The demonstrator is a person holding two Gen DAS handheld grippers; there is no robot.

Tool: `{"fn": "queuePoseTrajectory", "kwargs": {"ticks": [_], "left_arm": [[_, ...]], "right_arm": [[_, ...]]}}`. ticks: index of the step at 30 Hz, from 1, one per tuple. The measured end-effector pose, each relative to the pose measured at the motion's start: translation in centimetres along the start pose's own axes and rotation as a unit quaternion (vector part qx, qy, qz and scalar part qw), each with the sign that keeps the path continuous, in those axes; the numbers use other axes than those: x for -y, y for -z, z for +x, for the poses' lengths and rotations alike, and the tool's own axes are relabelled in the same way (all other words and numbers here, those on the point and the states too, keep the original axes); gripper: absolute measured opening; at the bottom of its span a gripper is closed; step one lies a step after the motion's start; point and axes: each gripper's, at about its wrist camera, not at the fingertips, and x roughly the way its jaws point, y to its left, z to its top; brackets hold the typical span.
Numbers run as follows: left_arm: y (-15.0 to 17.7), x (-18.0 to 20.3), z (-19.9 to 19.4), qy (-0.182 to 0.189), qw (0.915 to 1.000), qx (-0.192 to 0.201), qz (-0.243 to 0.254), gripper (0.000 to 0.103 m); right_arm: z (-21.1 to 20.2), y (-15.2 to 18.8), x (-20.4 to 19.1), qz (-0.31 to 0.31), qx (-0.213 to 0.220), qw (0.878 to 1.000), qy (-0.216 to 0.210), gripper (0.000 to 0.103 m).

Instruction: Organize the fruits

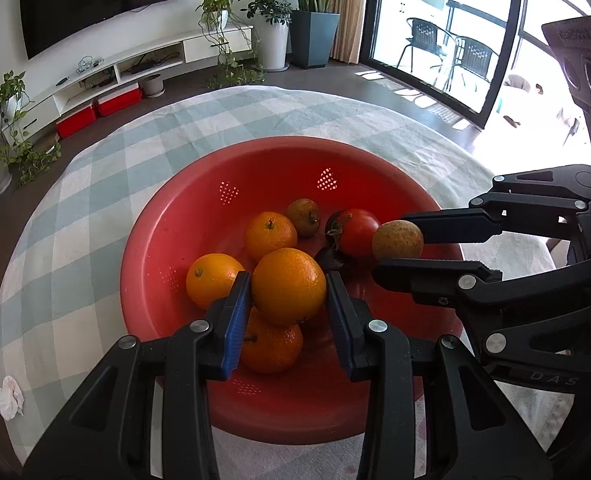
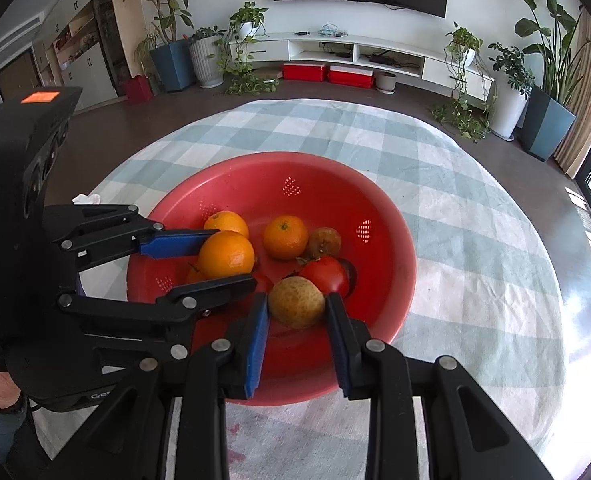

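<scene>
A red perforated bowl (image 1: pixel 167 240) (image 2: pixel 379 208) sits on the checked tablecloth and holds several oranges, a red tomato (image 1: pixel 355 230) (image 2: pixel 323 276), a small brown fruit (image 1: pixel 304 216) (image 2: pixel 324 242) and a dark fruit. My left gripper (image 1: pixel 289 288) (image 2: pixel 217 258) is shut on an orange (image 1: pixel 288 285) (image 2: pixel 226 255), held over the bowl. My right gripper (image 2: pixel 297 306) (image 1: pixel 397 246) is shut on a brown, rough-skinned round fruit (image 2: pixel 296 302) (image 1: pixel 397 239), also above the bowl, to the right of the left gripper.
A crumpled white tissue (image 1: pixel 8 397) (image 2: pixel 87 199) lies on the checked tablecloth (image 1: pixel 95 200) (image 2: pixel 475 240) left of the bowl. Beyond the round table are a TV unit, red boxes, potted plants and a glass balcony door.
</scene>
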Motion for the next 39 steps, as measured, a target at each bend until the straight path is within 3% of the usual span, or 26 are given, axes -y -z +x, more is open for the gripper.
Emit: {"fn": "queuePoseTrajectory", "kwargs": {"ticks": [11,21,24,27,30,32,35,39], "left_arm": [[0.1,-0.2,0.3,-0.009,1.0000,-0.002,0.001,0.038],[0.5,-0.5,-0.5,-0.015,0.9999,0.004,-0.005,0.040],[0.5,-0.5,-1.6,-0.018,0.9997,0.015,-0.007,0.045],[0.8,-0.3,-3.5,-0.027,0.9989,0.037,-0.012,0.054],[1.5,0.1,-6.5,-0.041,0.9960,0.076,-0.026,0.074],[2.3,0.7,-8.7,-0.059,0.9913,0.113,-0.035,0.099],[3.5,1.6,-12.1,-0.087,0.9810,0.169,-0.043,0.103],[4.8,3.0,-15.9,-0.120,0.9703,0.204,-0.049,0.103]], "right_arm": [[0.8,0.2,0.3,0.001,-0.011,1.000,0.003,0.032],[0.2,0.2,0.3,0.000,-0.001,1.000,0.009,0.043],[-0.5,0.4,0.3,0.002,0.008,1.000,0.017,0.046],[-2.0,0.8,0.4,0.010,0.027,0.999,0.022,0.053],[-4.3,1.4,0.1,0.004,0.060,0.998,0.036,0.062],[-6.0,2.1,-0.2,0.003,0.088,0.995,0.039,0.069],[-8.7,3.1,-0.8,0.001,0.129,0.991,0.042,0.079],[-12.2,4.6,-1.6,0.003,0.189,0.981,0.052,0.091]]}}
